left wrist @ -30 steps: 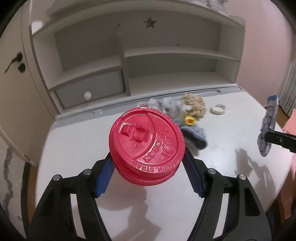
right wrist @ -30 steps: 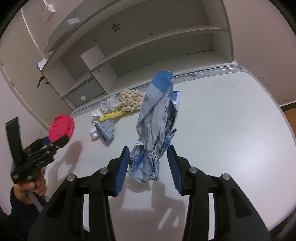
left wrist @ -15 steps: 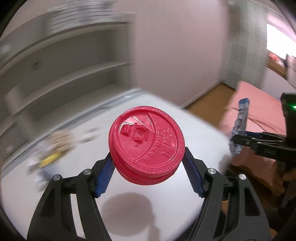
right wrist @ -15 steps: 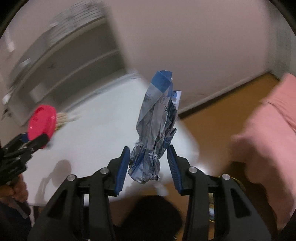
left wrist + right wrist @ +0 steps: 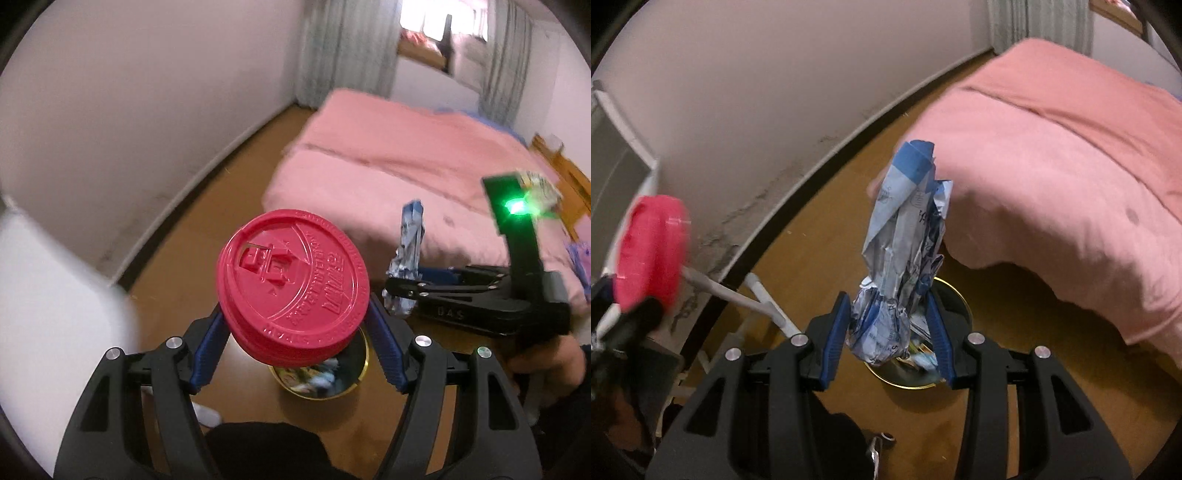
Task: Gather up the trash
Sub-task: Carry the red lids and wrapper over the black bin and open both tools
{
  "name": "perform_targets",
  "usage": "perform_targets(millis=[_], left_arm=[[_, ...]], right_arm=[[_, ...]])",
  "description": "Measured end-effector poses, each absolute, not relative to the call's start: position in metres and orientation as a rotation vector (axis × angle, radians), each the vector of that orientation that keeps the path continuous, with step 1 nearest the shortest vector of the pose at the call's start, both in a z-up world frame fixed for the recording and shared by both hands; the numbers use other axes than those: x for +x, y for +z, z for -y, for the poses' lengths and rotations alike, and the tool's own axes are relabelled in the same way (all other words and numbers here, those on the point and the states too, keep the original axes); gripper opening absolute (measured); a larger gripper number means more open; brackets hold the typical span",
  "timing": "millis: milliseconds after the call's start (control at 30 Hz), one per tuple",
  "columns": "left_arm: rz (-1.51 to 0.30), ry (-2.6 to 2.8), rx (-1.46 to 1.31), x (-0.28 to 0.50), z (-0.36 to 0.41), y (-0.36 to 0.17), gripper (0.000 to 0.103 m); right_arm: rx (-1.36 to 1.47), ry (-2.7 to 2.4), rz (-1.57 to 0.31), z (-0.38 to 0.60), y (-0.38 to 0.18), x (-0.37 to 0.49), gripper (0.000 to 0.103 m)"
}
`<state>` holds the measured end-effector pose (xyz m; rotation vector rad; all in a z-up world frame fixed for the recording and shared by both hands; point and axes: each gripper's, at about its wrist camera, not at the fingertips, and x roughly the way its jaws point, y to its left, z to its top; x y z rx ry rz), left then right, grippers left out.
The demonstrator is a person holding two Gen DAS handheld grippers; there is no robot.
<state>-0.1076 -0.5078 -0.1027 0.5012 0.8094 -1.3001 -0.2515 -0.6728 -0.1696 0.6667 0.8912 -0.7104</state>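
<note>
The left gripper [image 5: 297, 334] clamps the stiff, light red lid [image 5: 293, 291] by its rim, the right gripper [image 5: 888, 330] pinches the crumpled, soft wrapper [image 5: 903, 258] low, both above the bin [image 5: 360, 373] at six o'clock.

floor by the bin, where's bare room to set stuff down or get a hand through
Bare wood floor runs between the gold-rimmed bin and the pink bed, and up along the wall's baseboard. It is crowded right over the bin: the red lid and crumpled blue wrapper hang there, and the bin already holds trash.
</note>
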Motion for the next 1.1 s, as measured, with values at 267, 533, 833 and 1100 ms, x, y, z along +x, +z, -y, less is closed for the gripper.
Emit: perform_targets(millis=[267, 533, 833, 1100], left_arm=[[-0.962, -1.32, 0.651, -0.13, 0.585, -0.208, 0.069], [-1.083, -1.292, 0.735, -0.138, 0.623, -0.279, 0.069], [-1.095, -1.3, 0.749, -0.146, 0.631, -0.293, 0.074], [-1.085, -1.291, 0.73, -0.143, 0.626, -0.285, 0.083]], right_arm=[[0.693, -0.751, -0.983, 0.692, -0.217, -0.272, 0.042], [0.749, -0.751, -1.024, 0.699, -0.246, -0.289, 0.042], [0.777, -0.758, -1.02, 0.7, -0.25, -0.296, 0.042], [0.788, -0.754, -1.036, 0.699, -0.253, -0.295, 0.042]])
